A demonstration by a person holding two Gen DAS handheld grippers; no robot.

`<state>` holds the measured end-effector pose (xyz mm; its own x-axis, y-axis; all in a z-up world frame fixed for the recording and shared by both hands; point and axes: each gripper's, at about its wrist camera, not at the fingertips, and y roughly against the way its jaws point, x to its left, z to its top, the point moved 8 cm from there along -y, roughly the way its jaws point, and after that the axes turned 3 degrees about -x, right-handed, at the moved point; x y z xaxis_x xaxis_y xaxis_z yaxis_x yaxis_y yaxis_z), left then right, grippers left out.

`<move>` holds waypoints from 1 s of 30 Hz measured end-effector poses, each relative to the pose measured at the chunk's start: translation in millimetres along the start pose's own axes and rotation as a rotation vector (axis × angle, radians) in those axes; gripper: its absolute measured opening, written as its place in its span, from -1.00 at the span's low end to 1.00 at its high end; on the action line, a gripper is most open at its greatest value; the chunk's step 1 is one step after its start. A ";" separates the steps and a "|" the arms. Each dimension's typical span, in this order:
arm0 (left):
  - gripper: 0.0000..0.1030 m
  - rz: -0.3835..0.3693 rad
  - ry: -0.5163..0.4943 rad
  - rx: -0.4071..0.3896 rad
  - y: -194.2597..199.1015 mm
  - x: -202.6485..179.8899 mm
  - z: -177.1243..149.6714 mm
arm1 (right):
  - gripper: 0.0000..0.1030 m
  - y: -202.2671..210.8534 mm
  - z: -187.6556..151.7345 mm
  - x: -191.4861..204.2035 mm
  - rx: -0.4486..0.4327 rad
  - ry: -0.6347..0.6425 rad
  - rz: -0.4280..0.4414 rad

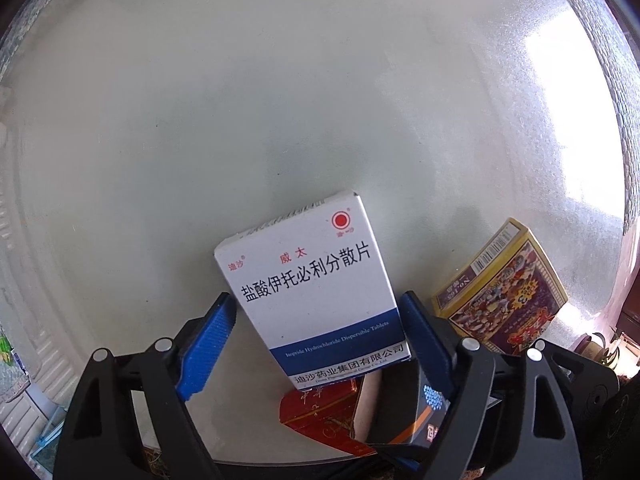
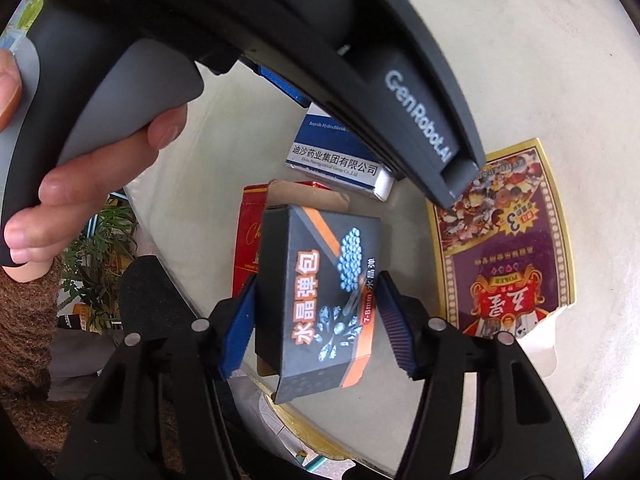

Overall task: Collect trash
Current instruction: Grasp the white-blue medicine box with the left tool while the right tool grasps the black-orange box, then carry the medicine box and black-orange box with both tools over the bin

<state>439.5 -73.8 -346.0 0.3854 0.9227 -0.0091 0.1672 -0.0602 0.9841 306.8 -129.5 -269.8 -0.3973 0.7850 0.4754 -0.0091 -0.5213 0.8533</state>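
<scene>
A white and blue medicine box (image 1: 316, 280) lies flat on the pale glass table (image 1: 240, 100). My left gripper (image 1: 317, 300) is open around it, its blue pads close beside both long edges with thin gaps showing. The same medicine box (image 2: 340, 156) shows in the right wrist view under the left gripper's black body (image 2: 400, 92). A black and orange box (image 2: 320, 300) rests tilted on a red carton (image 2: 250, 240). My right gripper (image 2: 318, 280) is shut on the black box, both pads against its sides. Its corner (image 1: 430, 400) peeks in behind the left gripper's right finger.
A purple and gold playing-card box (image 2: 508, 248) lies to the right, also visible as the card box (image 1: 504, 288). The red carton (image 1: 320, 412) sits by the table's near edge. A hand (image 2: 100, 168) holds the left gripper's handle. Plants (image 2: 100, 240) stand beyond the table's rim.
</scene>
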 end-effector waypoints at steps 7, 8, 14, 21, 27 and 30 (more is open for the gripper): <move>0.32 -0.004 -0.015 -0.004 12.8 -13.7 -2.4 | 0.11 -1.3 -0.3 1.8 -0.014 0.017 -0.046; 0.32 0.005 -0.017 -0.007 12.6 -14.6 -2.2 | 0.11 -0.7 -0.1 1.6 -0.016 0.015 -0.047; 0.31 0.009 -0.022 -0.038 21.2 -18.4 -0.8 | 0.10 10.2 1.6 -7.2 -0.032 0.024 -0.065; 0.31 -0.003 -0.001 -0.074 51.4 -7.0 -2.5 | 0.10 26.7 2.0 -0.5 -0.067 0.039 -0.097; 0.31 0.013 -0.002 -0.130 93.8 -3.3 -20.6 | 0.10 51.1 -2.1 12.5 -0.098 0.069 -0.153; 0.31 0.014 -0.004 -0.158 112.7 -5.9 -37.1 | 0.10 63.8 -4.0 23.9 -0.106 0.088 -0.189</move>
<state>422.4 -71.9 -228.5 0.3906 0.9206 0.0049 0.0173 -0.0126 0.9998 293.1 -145.3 -204.8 -0.4577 0.8423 0.2847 -0.1857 -0.4038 0.8958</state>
